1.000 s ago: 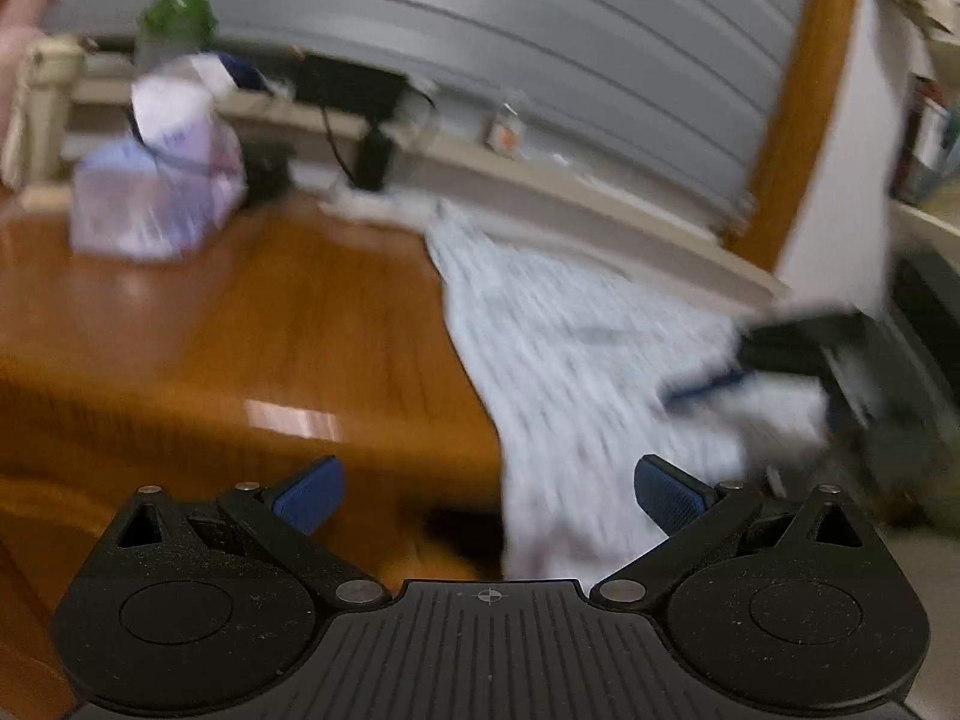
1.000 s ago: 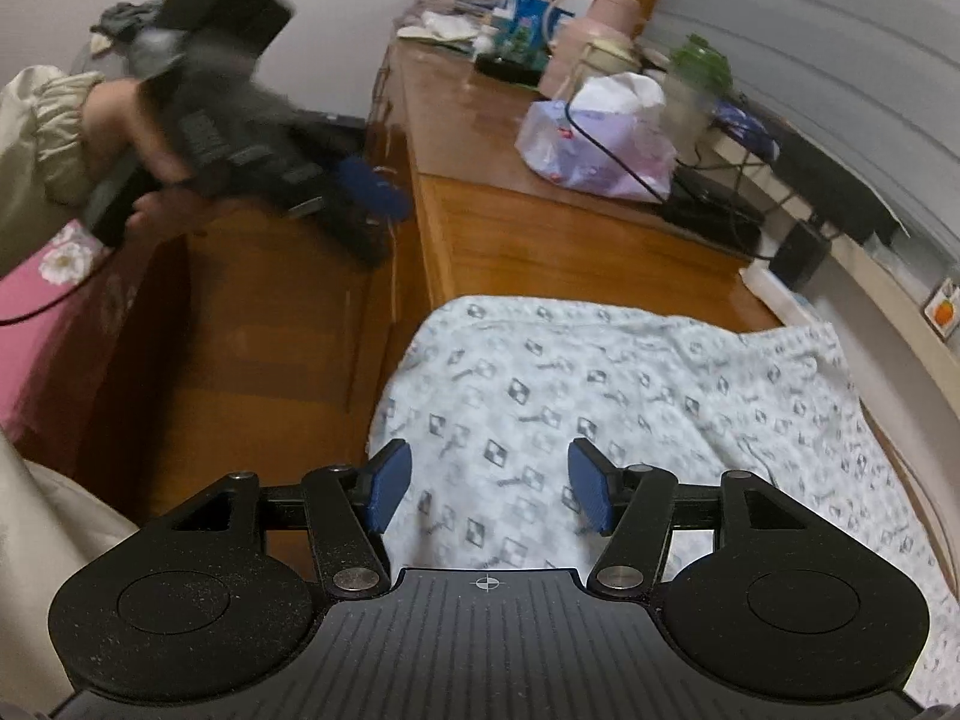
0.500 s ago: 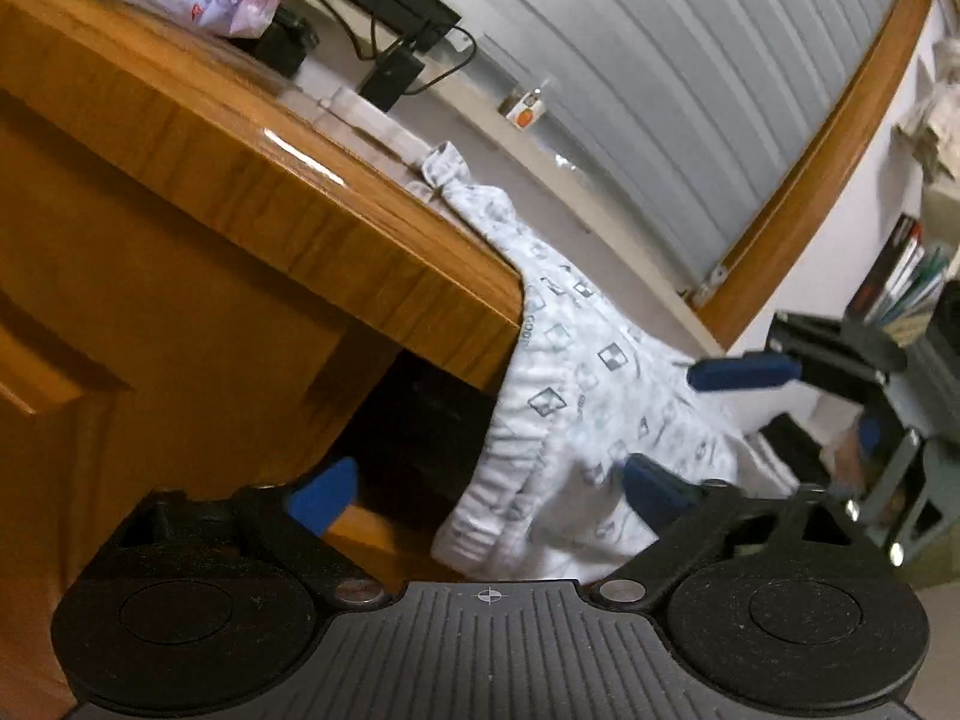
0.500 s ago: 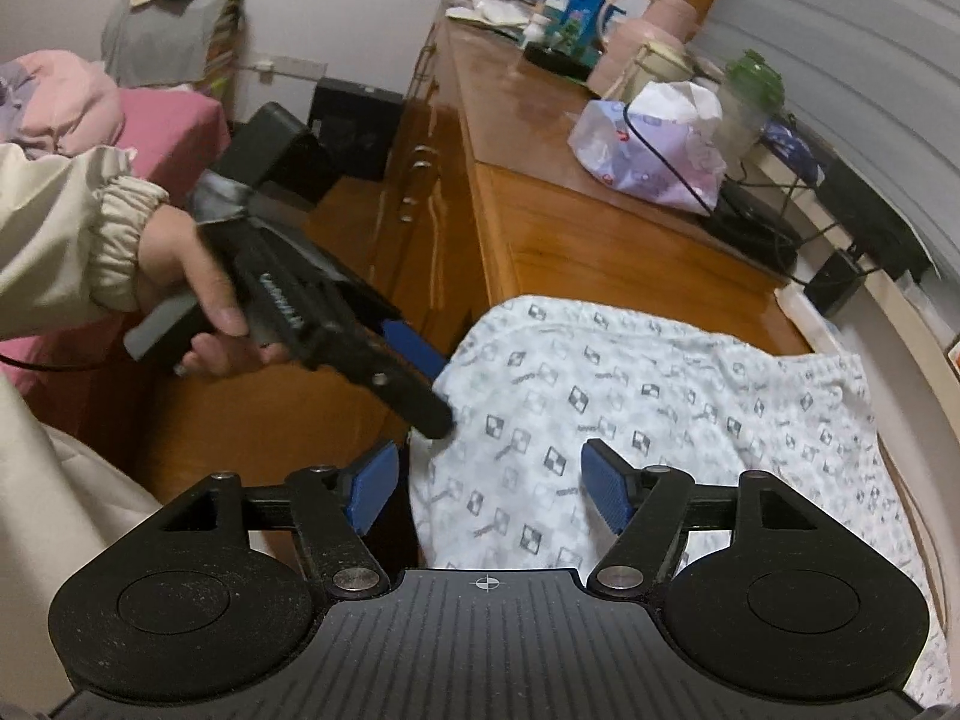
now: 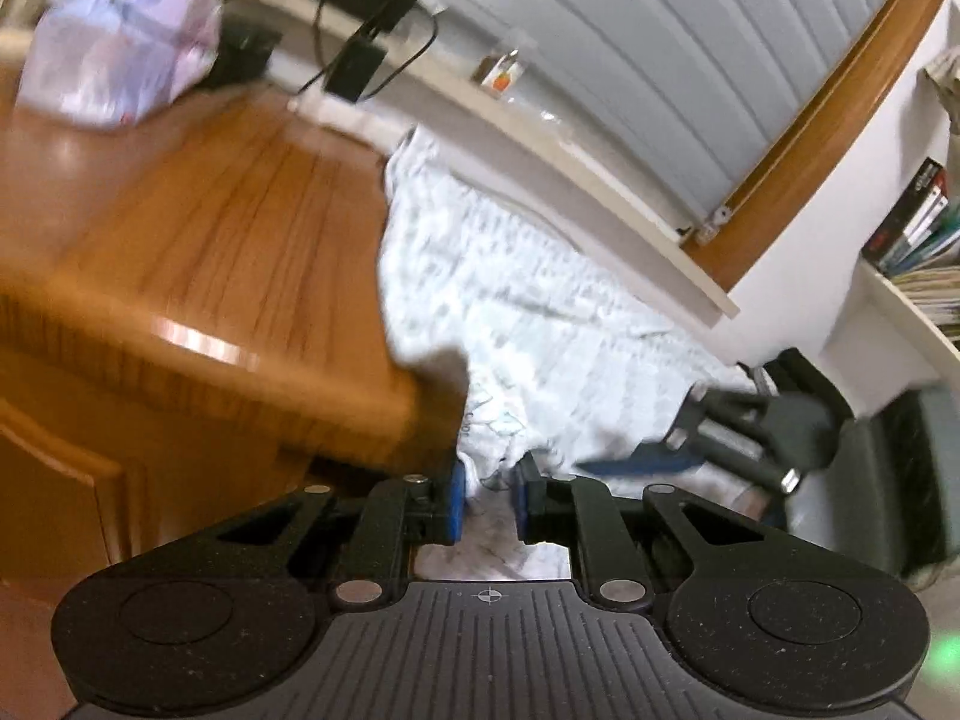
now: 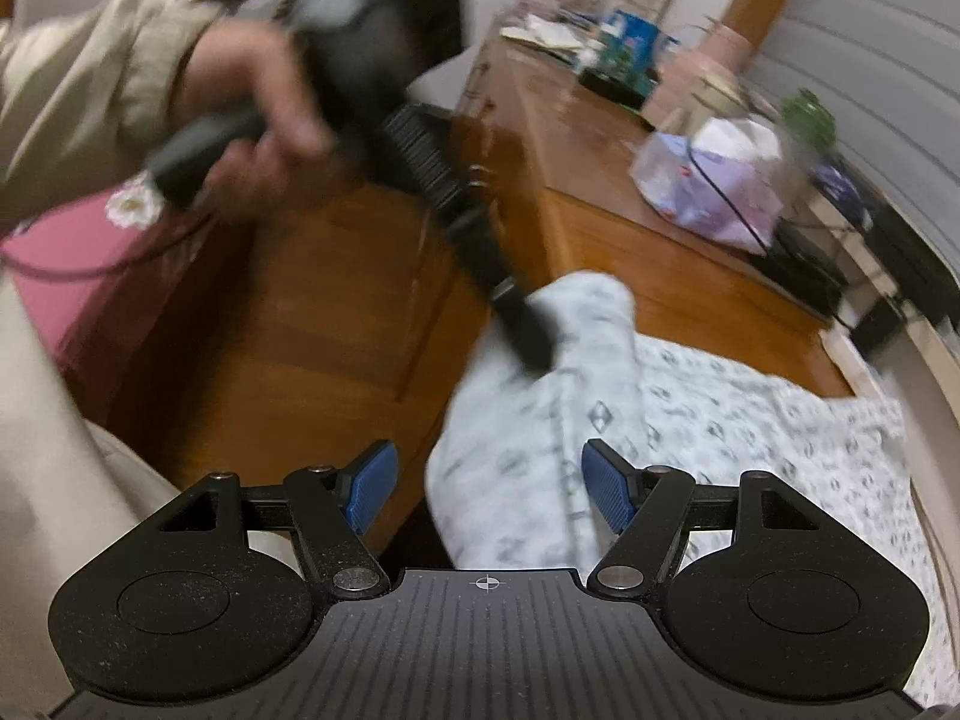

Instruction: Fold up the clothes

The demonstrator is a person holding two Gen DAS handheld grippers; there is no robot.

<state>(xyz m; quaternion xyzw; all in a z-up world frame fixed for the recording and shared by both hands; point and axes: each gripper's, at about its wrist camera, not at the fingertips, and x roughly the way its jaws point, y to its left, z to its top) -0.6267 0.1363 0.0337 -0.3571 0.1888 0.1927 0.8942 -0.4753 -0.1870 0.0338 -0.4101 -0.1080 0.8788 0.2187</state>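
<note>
White patterned garment [image 5: 540,312], one: left gripper [image 5: 487,501] closing on it; right gripper [image 6: 486,486] wide.

The garment [image 6: 690,396] is pale white cloth printed with small grey diamond motifs. It lies spread and rumpled on the wooden desktop [image 5: 198,228], 1 corner lifted into a peak, its near edge hanging over the front.
</note>
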